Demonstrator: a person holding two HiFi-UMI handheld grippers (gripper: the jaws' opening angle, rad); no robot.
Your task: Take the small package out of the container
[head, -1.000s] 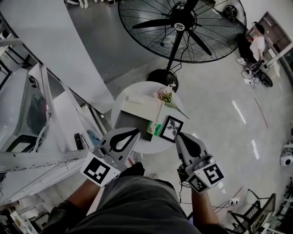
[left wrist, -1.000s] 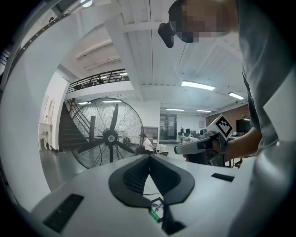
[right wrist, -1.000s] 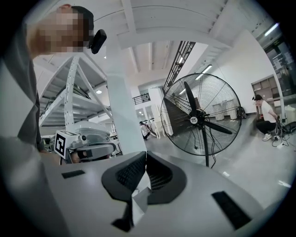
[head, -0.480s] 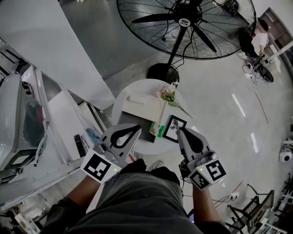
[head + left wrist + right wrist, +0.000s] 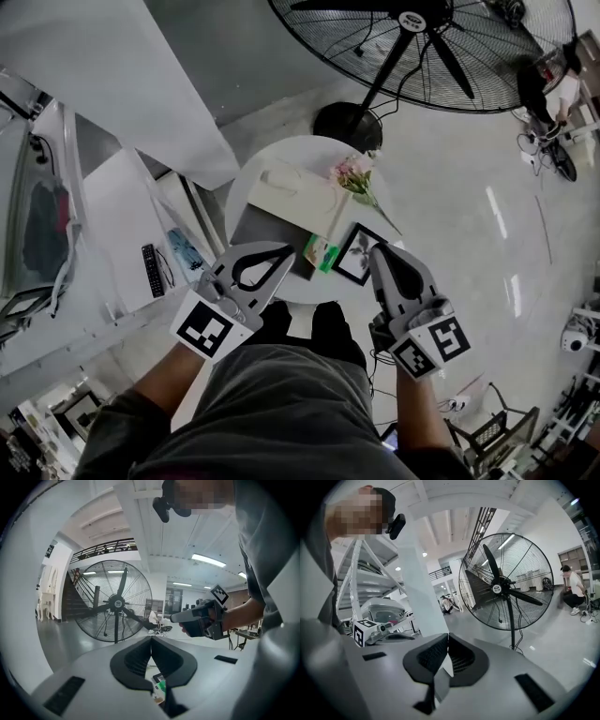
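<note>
Left claw, right claw edged over round table.

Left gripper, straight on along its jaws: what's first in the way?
Probably the green package on the table: it shows just below the shut tips of the left gripper, close ahead. Height is unclear, so it may pass over it; beyond stands the fan.
</note>
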